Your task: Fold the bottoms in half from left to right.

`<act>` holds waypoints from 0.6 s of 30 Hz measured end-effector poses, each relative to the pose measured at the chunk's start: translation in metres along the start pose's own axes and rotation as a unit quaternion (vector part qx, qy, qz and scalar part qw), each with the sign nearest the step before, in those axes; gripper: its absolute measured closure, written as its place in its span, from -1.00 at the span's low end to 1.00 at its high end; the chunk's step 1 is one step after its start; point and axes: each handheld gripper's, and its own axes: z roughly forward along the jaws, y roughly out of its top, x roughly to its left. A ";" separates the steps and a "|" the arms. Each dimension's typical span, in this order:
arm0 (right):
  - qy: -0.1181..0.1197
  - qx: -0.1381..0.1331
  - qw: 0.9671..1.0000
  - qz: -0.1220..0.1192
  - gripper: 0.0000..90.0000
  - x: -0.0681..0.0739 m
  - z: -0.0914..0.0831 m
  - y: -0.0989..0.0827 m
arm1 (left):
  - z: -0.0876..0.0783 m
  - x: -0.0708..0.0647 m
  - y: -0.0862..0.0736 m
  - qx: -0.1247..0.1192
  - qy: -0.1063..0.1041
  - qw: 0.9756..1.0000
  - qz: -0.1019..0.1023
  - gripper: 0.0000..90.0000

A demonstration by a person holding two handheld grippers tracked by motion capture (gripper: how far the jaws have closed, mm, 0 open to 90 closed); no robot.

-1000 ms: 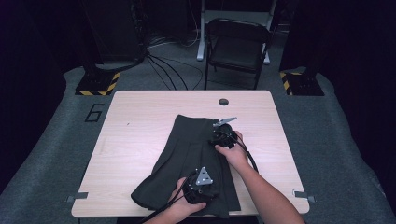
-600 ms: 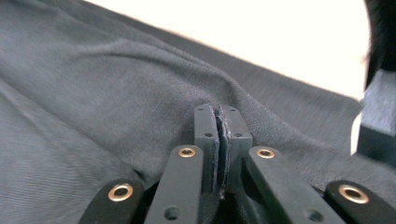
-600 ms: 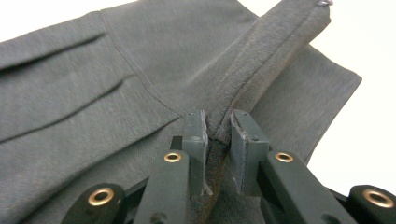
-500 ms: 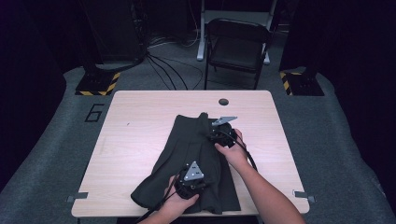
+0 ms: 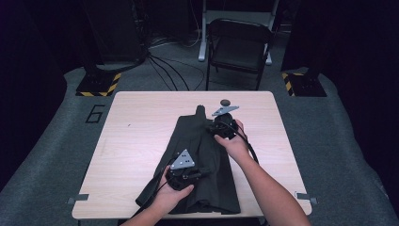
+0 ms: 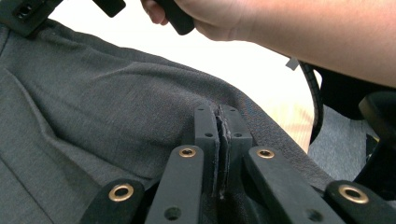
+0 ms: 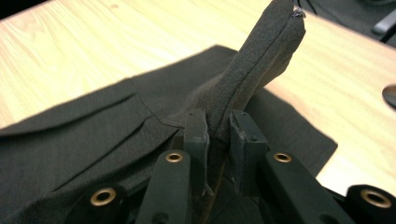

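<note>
One dark grey garment (image 5: 197,155), pleated like a skirt or trousers, lies lengthwise down the middle of the wooden table (image 5: 136,141). Its right edge is pinched in two places: the left gripper (image 6: 223,140) has just clamped a thin fold near the person's end, and the right gripper (image 7: 218,140) has just closed on a thicker fold that stands up at the far end. A folding chair (image 5: 240,47) stands beyond the table.
</note>
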 end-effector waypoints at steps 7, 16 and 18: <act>0.005 0.008 1.000 0.009 0.73 0.002 0.007 -0.004 | -0.009 0.016 -0.006 -0.001 -0.010 1.000 -0.024 0.93; 0.003 -0.012 1.000 0.011 0.73 0.000 -0.008 0.005 | -0.011 0.004 0.015 -0.024 -0.016 1.000 0.000 0.94; 0.003 -0.022 1.000 0.012 0.73 -0.001 -0.015 0.008 | -0.013 0.003 0.018 -0.030 -0.017 0.999 0.003 0.94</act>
